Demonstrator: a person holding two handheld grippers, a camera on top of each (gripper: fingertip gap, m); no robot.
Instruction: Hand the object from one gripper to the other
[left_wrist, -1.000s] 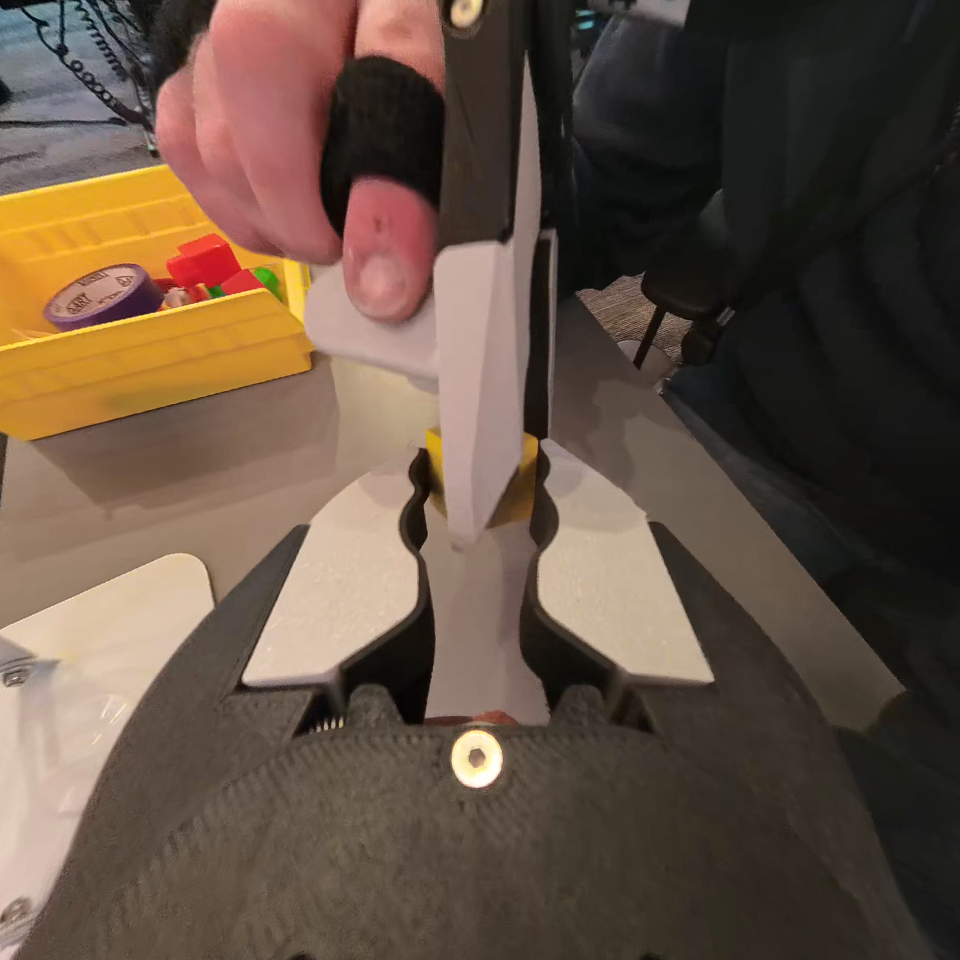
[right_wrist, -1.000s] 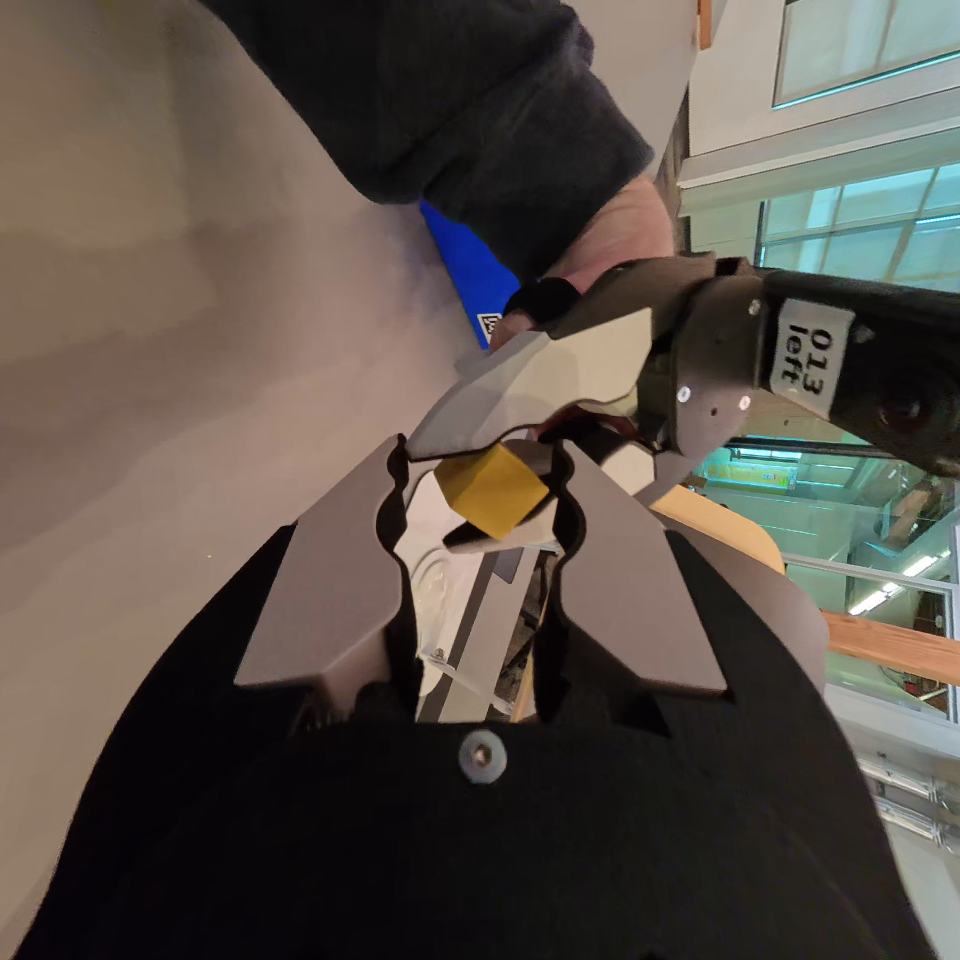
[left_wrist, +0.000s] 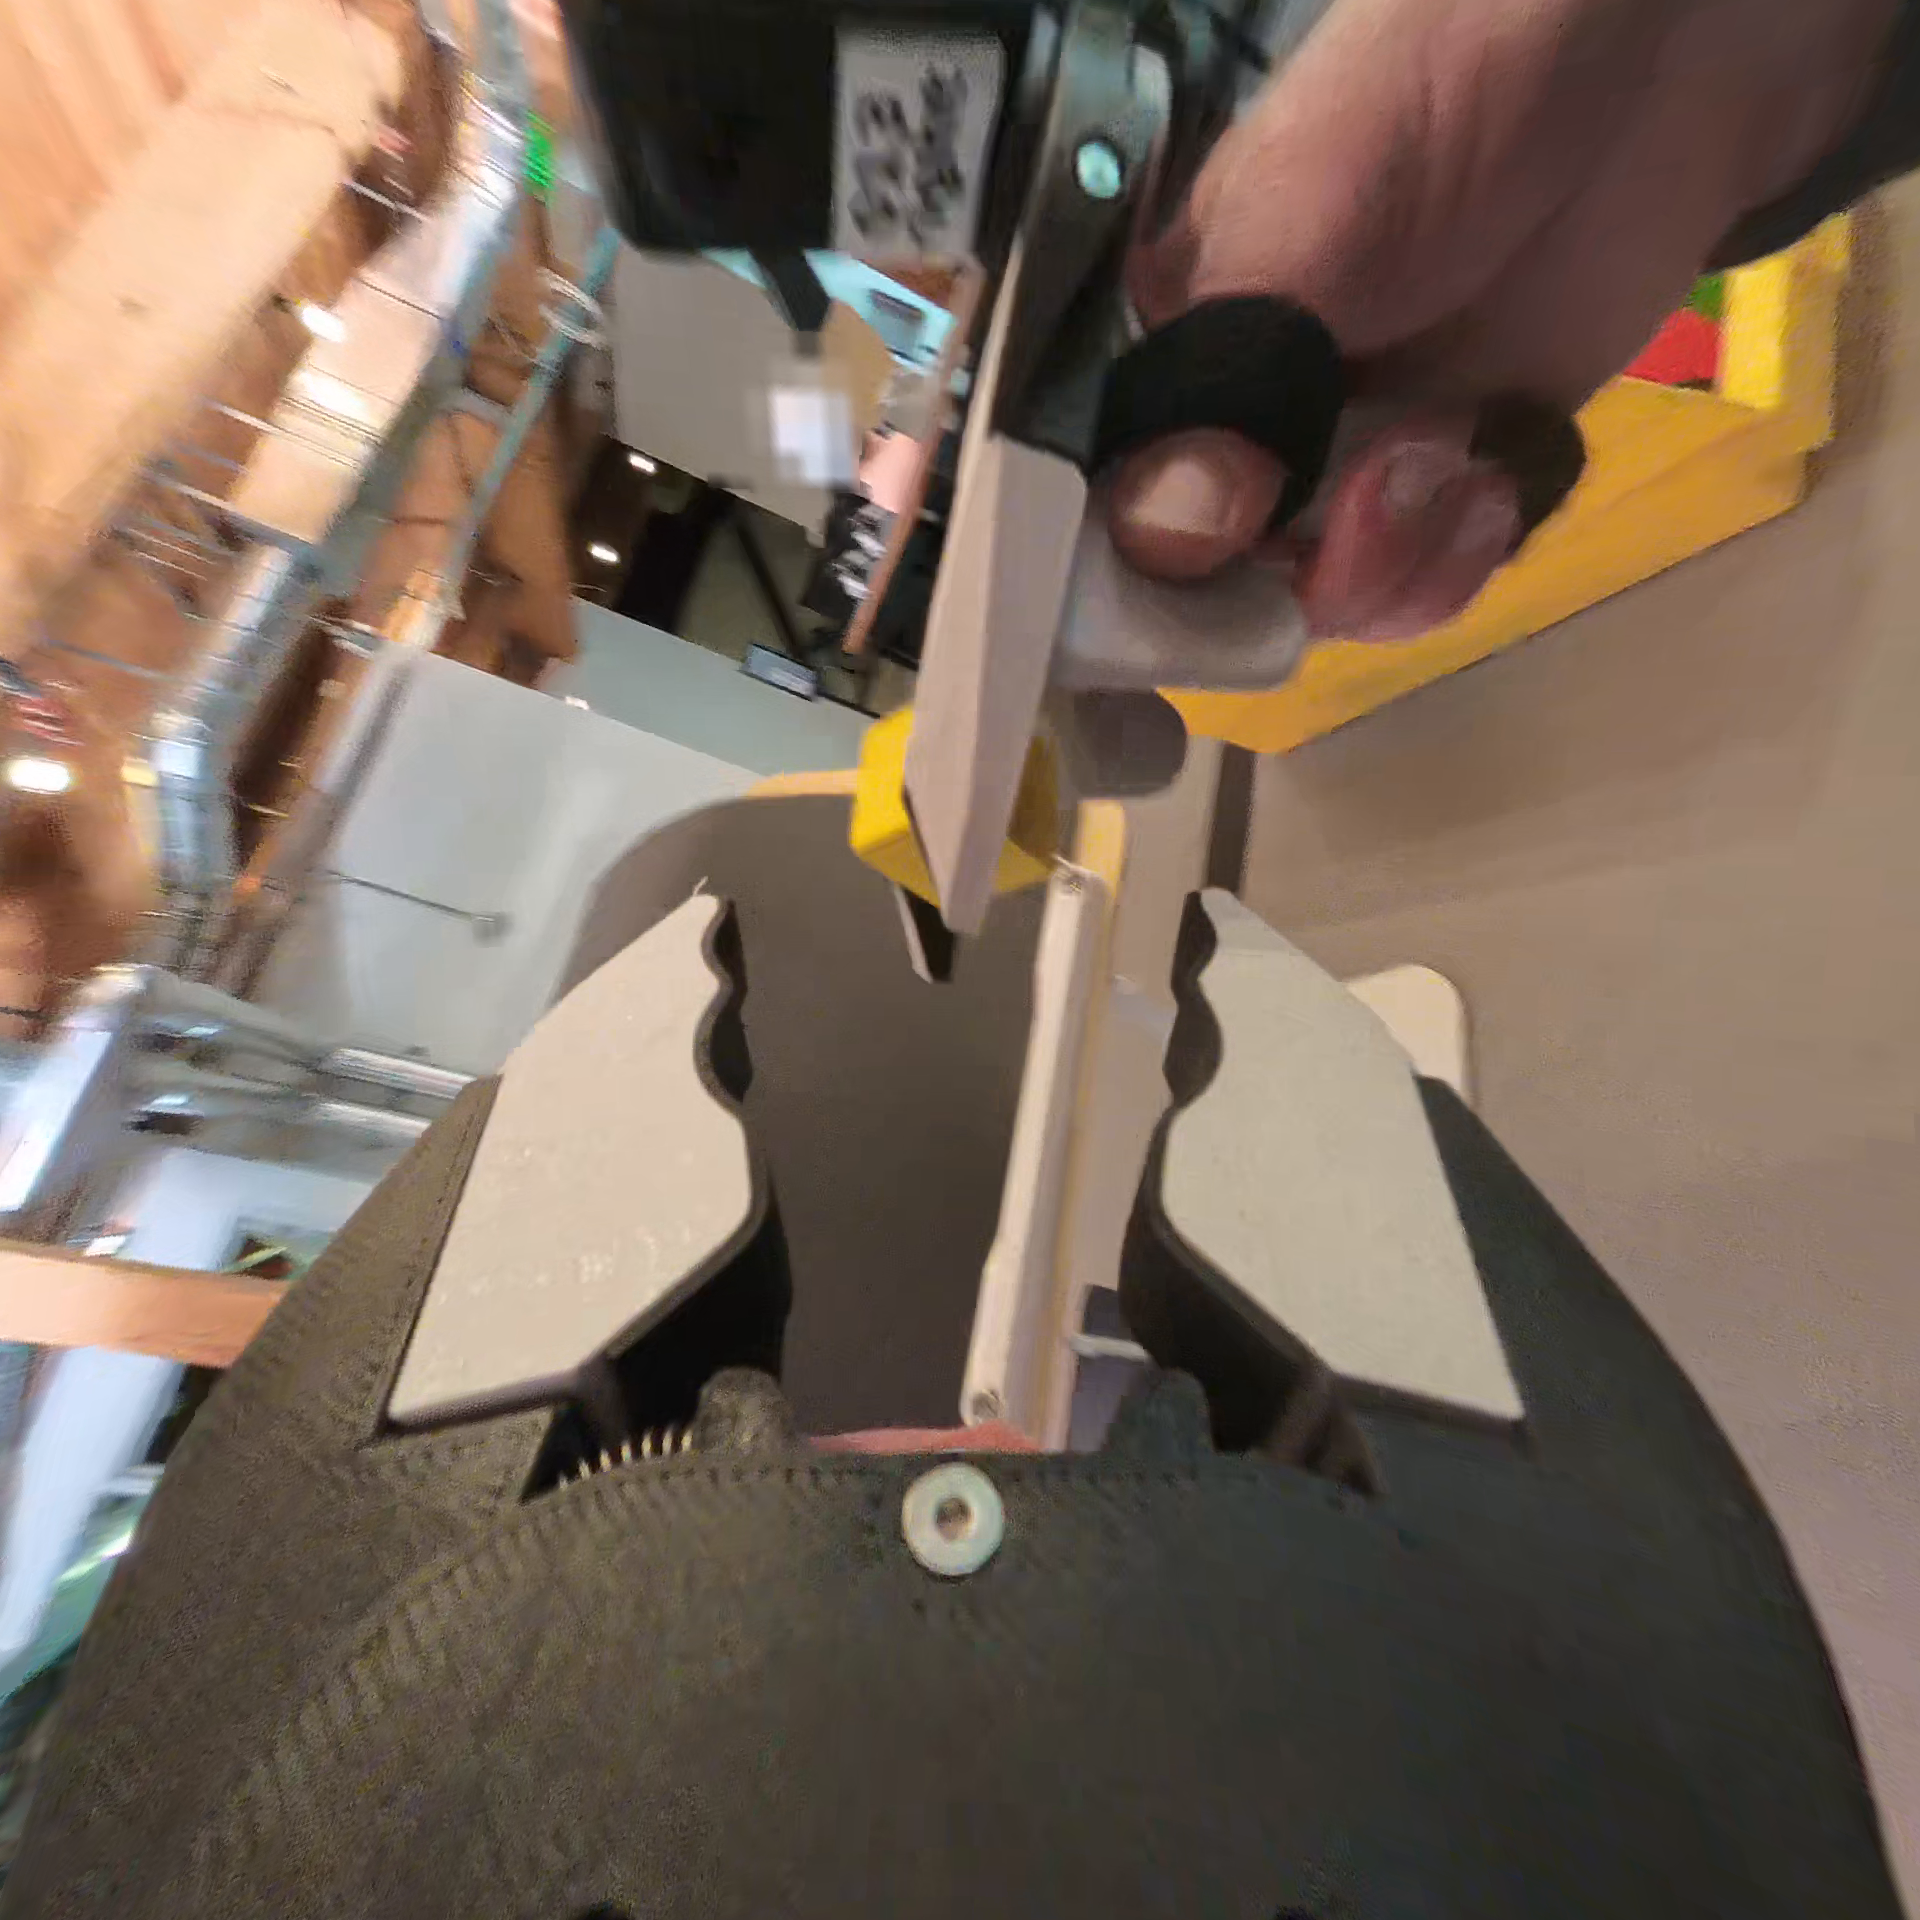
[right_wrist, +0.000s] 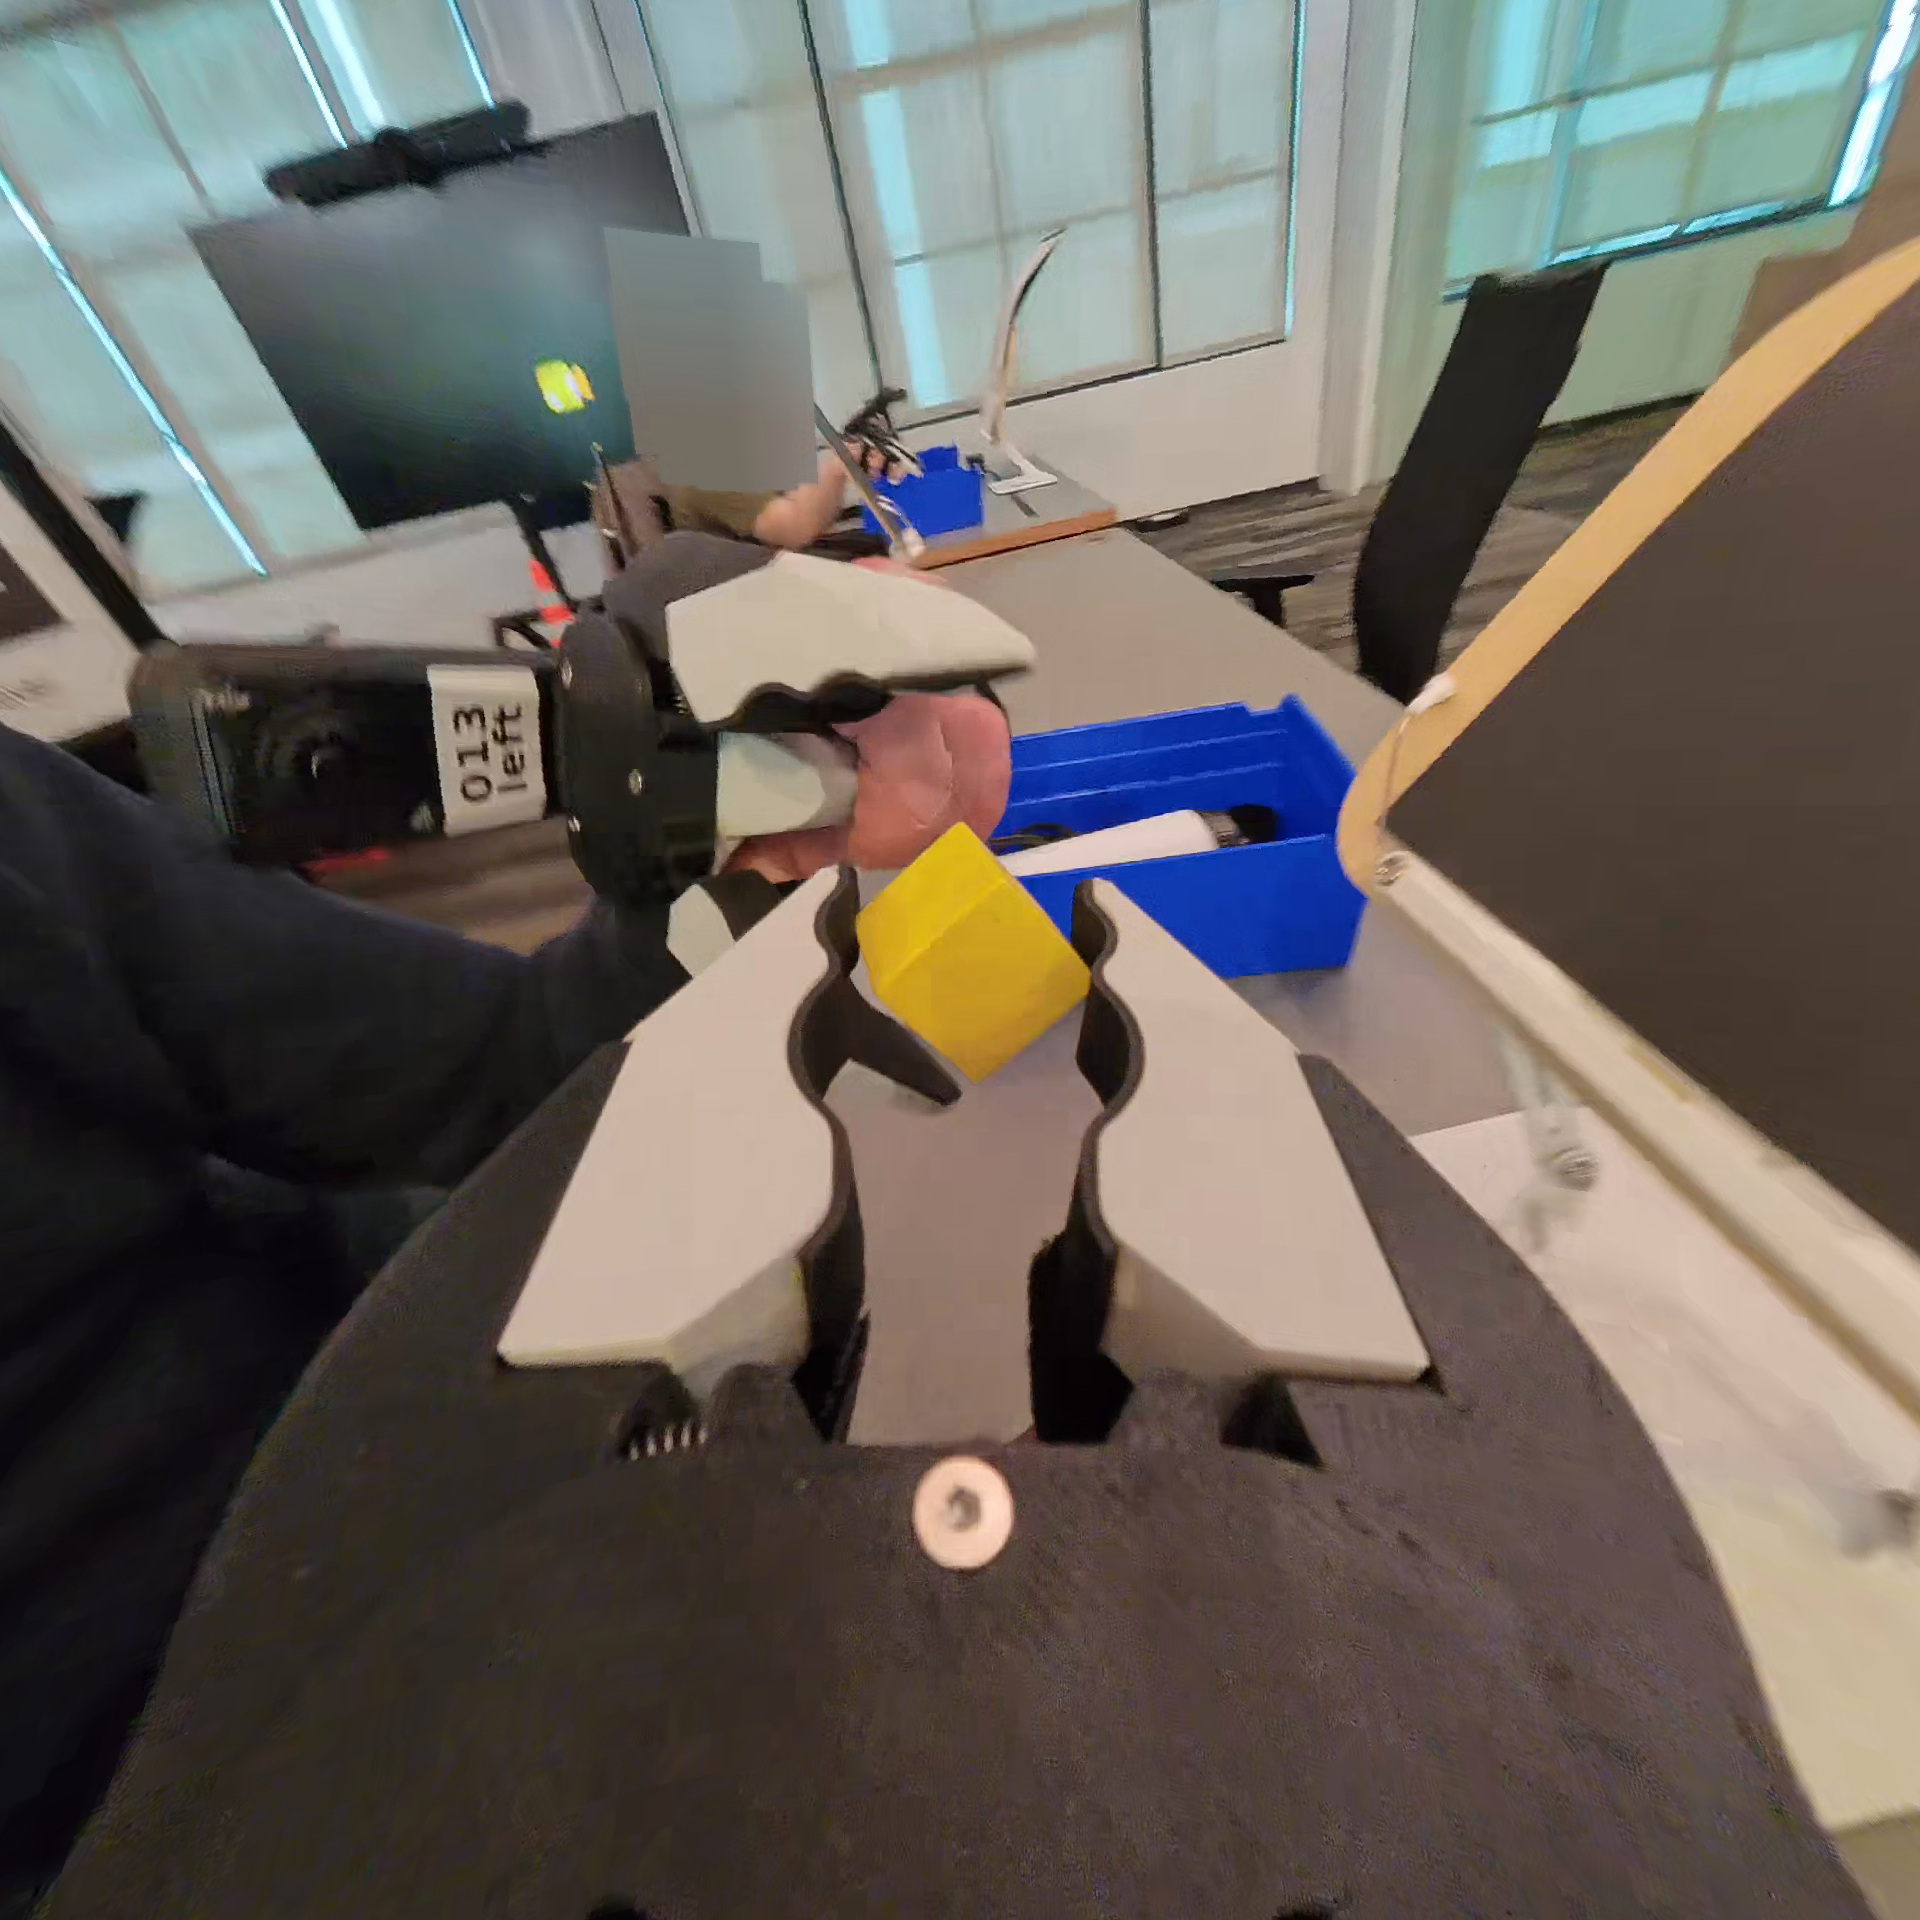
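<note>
A yellow cube (right_wrist: 966, 956) sits tilted between the fingertips of my right gripper (right_wrist: 966, 904), which is shut on it above the grey table. In the left wrist view the right gripper (left_wrist: 935, 862) comes down from the top with the cube (left_wrist: 883, 821) in its tips, a hand behind it. My left gripper (left_wrist: 956, 935) is open and empty, its jaws spread wide just below the cube without touching it. In the right wrist view the left gripper (right_wrist: 935, 727) is open, up and left of the cube.
A yellow bin (left_wrist: 1558, 540) with coloured blocks is on the table past the right hand. A blue bin (right_wrist: 1195, 904) stands behind the cube. A dark board with a pale wooden edge (right_wrist: 1558, 582) rises at the right. A person sits at a far table, and an office chair (right_wrist: 1475, 468) stands to the right. The grippers are tip to tip, or close to it.
My left gripper was shut on the yellow cube; it has opened and pulled back. My right gripper has closed on the cube and holds it alone. Both views have swung round.
</note>
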